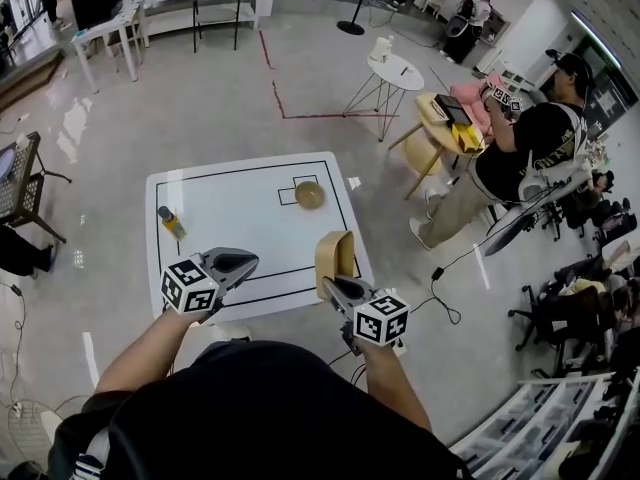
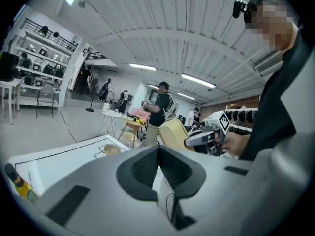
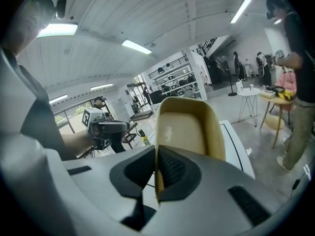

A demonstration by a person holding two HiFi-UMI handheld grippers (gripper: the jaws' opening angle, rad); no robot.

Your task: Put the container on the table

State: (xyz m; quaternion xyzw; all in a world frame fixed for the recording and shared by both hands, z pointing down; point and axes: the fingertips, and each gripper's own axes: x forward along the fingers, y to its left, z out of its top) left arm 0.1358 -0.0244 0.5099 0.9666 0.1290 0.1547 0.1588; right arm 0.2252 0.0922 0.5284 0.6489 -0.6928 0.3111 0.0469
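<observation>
Container [image 1: 335, 253], rim clenched in the right gripper [image 3: 156, 173], hangs by the table [image 1: 220, 213] corner; left gripper [image 2: 158, 168] closed on nothing

In my view: one white table [image 1: 225, 203], one bowl [image 1: 309, 194], one bottle [image 1: 171, 222], one tan container [image 1: 335, 253]. I count two grippers of mine, the left gripper [image 1: 245, 261] and the right gripper [image 1: 329, 284]. Beyond: one bystander [image 1: 530, 148], one round side table [image 1: 397, 69].

bottle [image 1: 171, 223]: label too small to read | container [image 3: 189, 127]: lower part hidden behind right tongs [image 3: 157, 154] | bowl [image 1: 309, 194]: contents unclear
</observation>
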